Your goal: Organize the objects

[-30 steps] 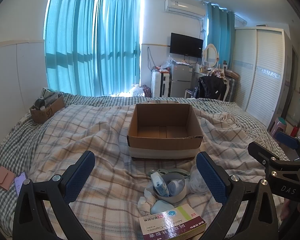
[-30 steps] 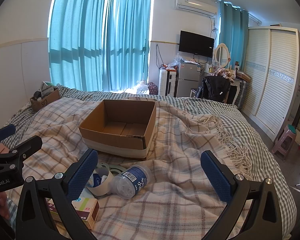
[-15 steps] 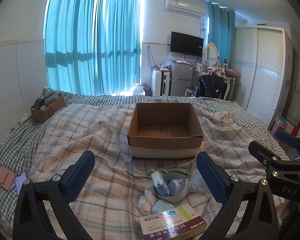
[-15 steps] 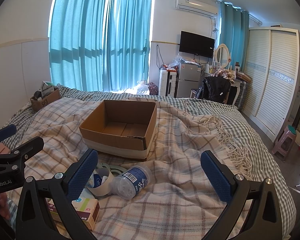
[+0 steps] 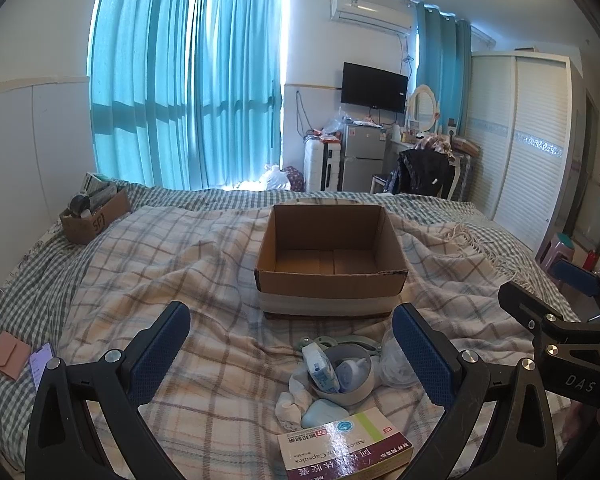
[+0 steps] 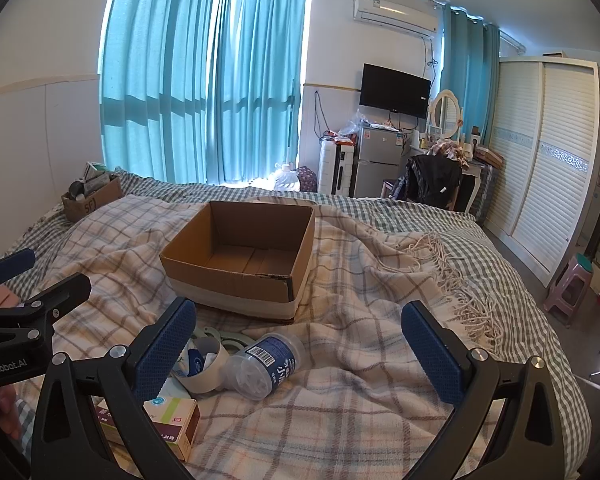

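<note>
My left tongs (image 5: 290, 354) and right tongs (image 6: 300, 344) hover spread wide and empty over the bed; the clutter lies just ahead, the toppled bottle (image 6: 266, 364) nearer my right, its length slanting toward the empty cardboard box (image 6: 244, 260) beyond.
</note>
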Motion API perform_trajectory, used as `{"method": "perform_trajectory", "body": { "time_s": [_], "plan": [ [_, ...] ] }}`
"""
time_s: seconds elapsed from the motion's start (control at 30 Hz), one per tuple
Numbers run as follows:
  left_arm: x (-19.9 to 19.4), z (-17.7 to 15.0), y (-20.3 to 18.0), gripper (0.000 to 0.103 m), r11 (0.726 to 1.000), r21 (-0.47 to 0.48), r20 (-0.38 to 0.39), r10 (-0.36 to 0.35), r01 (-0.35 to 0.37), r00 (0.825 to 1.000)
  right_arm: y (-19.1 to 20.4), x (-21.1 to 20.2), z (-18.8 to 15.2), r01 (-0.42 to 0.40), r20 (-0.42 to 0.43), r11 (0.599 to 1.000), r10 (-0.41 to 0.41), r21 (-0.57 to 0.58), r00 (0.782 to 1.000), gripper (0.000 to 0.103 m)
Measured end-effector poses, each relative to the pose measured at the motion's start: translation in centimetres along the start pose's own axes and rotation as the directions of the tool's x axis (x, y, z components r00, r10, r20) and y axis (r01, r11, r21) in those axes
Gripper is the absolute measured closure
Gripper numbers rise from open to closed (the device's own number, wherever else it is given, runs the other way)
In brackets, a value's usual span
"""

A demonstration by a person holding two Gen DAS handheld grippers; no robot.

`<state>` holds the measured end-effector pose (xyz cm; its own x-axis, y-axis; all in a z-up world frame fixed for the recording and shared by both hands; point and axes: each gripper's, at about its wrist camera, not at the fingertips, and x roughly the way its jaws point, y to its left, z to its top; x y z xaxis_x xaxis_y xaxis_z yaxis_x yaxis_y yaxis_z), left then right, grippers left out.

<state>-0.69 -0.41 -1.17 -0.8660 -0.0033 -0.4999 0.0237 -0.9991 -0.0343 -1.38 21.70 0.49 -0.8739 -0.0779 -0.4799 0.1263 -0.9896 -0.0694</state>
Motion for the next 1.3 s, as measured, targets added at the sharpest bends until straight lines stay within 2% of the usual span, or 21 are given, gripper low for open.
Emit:
{"method": "perform_trajectory", "body": {
  "time_s": [0.2,0.4,0.7,0.87,1.0,1.03,1.17,1.23,1.3],
  "plan": [
    [0.9,-0.6,-0.1,0.000,1.000,0.008,-0.033,0.002,-0.002,0.999,-0.3,0.6,-0.4,0.010,-0.018,1.000,-0.010,0.001,1.000,0.000],
    [3.0,-2.1,-0.5,0.000,1.000,0.009,-0.100,-0.001,0.002,0.995,-0.9,1.6,-1.1,0.016,-0.041,1.000,-0.016,0.003,0.999,0.000],
    [7.6,-4.6,-0.9,0.001,1.000,0.015,-0.229,0.015,-0.012,0.973,-1.4,4.9,-2.6,0.004,-0.116,1.000,-0.003,0.008,0.993,0.000],
    [11.0,-5.0,-0.7,0.003,1.000,0.019,-0.310,0.016,-0.011,0.951,-1.4,7.3,-3.6,-0.006,-0.184,1.000,0.008,0.009,0.983,0.000],
    [13.2,-4.4,-0.9,0.003,0.999,0.009,-0.338,-0.047,0.053,0.940,-1.2,9.3,-4.1,-0.022,-0.238,1.000,0.023,0.009,0.971,0.000],
    [13.7,-4.3,-1.1,0.008,0.998,0.018,-0.352,-0.055,0.065,0.934,-1.0,9.8,-4.2,-0.026,-0.249,1.000,0.027,0.008,0.968,0.000],
    [15.8,-4.5,-1.9,0.018,0.992,0.081,-0.415,-0.052,0.094,0.908,-0.3,11.7,-5.0,-0.039,-0.299,0.999,0.035,-0.008,0.954,0.000],
    [17.0,-5.1,-2.0,0.026,0.990,0.083,-0.458,-0.064,0.114,0.887,0.0,12.4,-5.4,-0.038,-0.320,0.999,0.030,-0.020,0.947,0.000],
    [18.2,-5.8,-1.9,0.029,0.988,0.059,-0.501,-0.092,0.140,0.860,0.2,12.9,-5.5,-0.035,-0.334,0.999,0.025,-0.025,0.942,0.000]
  ]
}}
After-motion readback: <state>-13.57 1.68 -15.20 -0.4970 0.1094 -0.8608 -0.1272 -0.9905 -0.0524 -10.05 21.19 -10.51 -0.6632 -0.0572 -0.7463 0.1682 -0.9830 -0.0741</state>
